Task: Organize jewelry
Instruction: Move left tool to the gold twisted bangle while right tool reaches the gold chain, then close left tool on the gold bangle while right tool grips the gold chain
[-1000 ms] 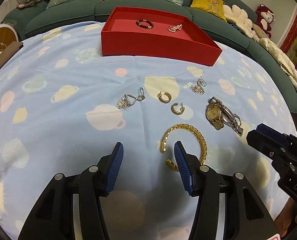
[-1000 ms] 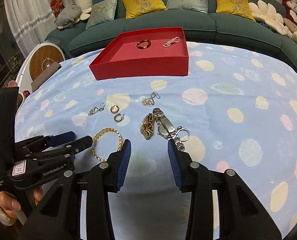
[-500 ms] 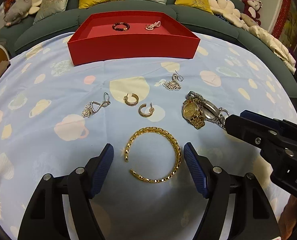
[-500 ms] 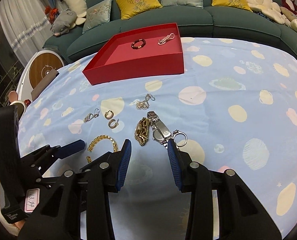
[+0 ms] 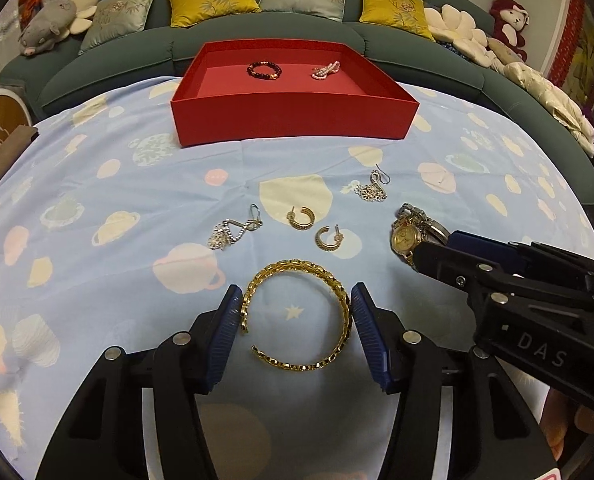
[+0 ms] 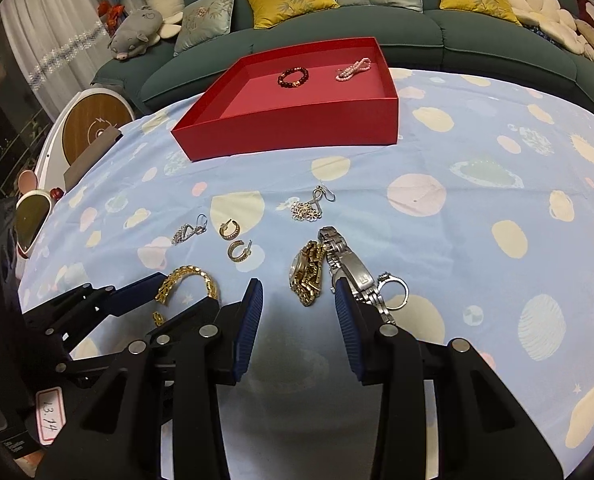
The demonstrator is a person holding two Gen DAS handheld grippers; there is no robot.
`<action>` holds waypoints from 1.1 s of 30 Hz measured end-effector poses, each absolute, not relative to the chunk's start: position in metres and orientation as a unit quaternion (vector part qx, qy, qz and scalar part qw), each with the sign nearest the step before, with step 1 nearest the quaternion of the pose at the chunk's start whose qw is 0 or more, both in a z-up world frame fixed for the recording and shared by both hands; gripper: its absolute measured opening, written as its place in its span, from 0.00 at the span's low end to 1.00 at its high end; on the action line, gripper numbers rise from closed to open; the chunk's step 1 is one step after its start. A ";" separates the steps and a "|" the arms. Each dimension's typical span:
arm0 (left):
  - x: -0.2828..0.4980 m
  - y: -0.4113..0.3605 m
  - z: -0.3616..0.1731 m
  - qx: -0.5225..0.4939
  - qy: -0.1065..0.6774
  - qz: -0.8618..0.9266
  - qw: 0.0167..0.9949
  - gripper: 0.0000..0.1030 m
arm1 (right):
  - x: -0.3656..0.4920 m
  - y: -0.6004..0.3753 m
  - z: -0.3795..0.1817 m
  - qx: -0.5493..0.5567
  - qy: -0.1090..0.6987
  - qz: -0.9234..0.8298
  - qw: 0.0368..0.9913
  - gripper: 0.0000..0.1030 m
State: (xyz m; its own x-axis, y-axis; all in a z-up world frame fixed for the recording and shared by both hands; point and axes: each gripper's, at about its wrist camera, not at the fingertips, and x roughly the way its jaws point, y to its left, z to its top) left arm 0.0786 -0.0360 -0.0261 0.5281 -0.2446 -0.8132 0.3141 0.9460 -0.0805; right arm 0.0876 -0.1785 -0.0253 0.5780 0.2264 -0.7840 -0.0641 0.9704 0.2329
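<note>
Lying flat on the blue tabletop [image 5: 97, 184], the gold bangle [image 5: 297, 316] sits between the left tool's [image 5: 295, 320] pads, which have just been closing and now stand right at its sides, likely to lift it into the red tray [image 5: 293, 120]. The right tool [image 6: 297, 312] hangs apart, empty, near the gold watch [image 6: 307, 274] and silver watch [image 6: 353, 276], probably next.

"DAS" marks the right claw [image 5: 429, 254]; its neighbour's tag [image 6: 51, 414] reads "13.14".
</note>
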 end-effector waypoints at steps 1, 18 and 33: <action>0.078 -0.032 -0.024 0.034 0.457 -0.159 0.874 0.52 | 0.090 -0.178 -0.027 0.092 0.453 0.082 0.883 0.35; 0.084 0.001 -0.017 0.005 0.457 -0.142 0.878 0.52 | 0.110 -0.171 -0.044 0.089 0.468 0.071 0.876 0.16; 0.092 0.013 0.009 -0.021 0.442 -0.141 0.886 0.52 | 0.097 -0.156 -0.008 0.081 0.421 0.102 0.898 0.15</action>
